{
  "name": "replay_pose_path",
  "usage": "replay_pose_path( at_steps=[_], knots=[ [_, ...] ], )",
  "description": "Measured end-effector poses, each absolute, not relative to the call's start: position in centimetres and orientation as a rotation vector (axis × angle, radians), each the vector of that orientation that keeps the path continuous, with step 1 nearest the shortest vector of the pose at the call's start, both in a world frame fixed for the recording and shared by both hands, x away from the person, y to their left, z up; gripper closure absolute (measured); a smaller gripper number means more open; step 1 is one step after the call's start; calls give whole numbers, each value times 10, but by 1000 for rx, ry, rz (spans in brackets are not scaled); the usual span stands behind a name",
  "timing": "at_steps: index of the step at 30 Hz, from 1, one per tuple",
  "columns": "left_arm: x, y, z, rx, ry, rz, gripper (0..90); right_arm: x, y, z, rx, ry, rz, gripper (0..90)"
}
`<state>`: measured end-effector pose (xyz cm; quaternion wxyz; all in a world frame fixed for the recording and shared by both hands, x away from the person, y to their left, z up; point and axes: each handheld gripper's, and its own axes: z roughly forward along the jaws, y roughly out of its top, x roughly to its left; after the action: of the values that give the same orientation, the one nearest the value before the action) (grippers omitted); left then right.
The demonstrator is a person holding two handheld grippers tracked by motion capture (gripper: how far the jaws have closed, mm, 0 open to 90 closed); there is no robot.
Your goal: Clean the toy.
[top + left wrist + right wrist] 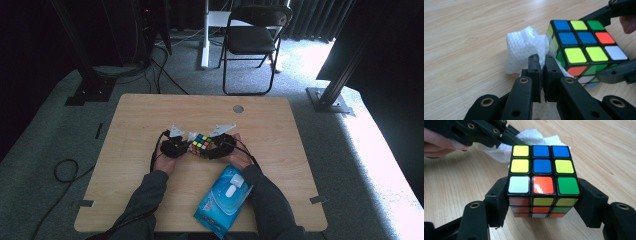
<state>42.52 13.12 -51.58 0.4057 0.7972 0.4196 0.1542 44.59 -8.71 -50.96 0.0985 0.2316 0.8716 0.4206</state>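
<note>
Closest to the lens in the high view, at the bottom centre of the frame, a blue pack of wet wipes (pixel 223 201) lies between my forearms, its long side slanting from lower left up to the right; it overhangs the near edge of the tabletop (pixel 280 130) a little. Above it, in the middle of the frame, my left tongs (pixel 185 146) and my right tongs (pixel 212 150) meet on either side of the puzzle cube (pixel 201 144).

My right tongs are spread about as wide as the cube and clamp it by two opposite faces; in the right gripper view the cube (pixel 543 181) sits square between the jaws, with a face of yellow, blue, white, orange and green tiles turned up. My left tongs are pinched nearly closed on a crumpled white wipe (pixel 525 48), which presses against the cube's side (pixel 584 47) in the left gripper view.

Bare wood lies open on every side: wide strips toward the left and right edges, and a deep stretch up to the far edge, where a small round hole (pixel 238 108) sits. Beyond the tabletop, at the upper middle of the frame, a black folding chair (pixel 254 37) stands on the grey carpet, well apart from my hands
</note>
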Motion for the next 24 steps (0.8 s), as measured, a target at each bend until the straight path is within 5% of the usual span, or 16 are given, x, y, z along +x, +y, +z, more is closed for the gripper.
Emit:
replay_pose_path(
  at_steps=[24],
  knots=[
    [427,133,-511,2039,1019,381,859,446,-89,-508,685,2562,1267,344]
  ],
)
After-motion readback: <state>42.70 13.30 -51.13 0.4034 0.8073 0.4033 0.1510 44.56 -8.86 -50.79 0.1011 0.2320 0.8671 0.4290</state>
